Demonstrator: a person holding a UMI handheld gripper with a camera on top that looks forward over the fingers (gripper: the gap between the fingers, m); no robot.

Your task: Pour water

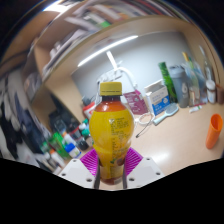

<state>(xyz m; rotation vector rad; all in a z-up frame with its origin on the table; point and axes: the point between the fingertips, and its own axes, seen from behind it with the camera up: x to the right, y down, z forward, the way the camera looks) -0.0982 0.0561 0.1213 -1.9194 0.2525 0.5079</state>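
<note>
Cluttered workshop desk (185,125) behind; gripper (110,172) clamped on yellow bottle (110,130), cap still on, best kept upright and gripped firmly before tilting toward orange cup (215,127).

White tongs (111,172) with magenta textured pads (90,160) on the fingers' inner faces.

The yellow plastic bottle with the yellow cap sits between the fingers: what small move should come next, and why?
Probably carry it toward a receiving vessel and only then tilt. The yellow plastic bottle appears clamped between the gripper's pink pads, tilted along with the whole view, as if lifted. Its yellow cap looks still on, so no water can pour yet. No cup clearly shows near it.
</note>
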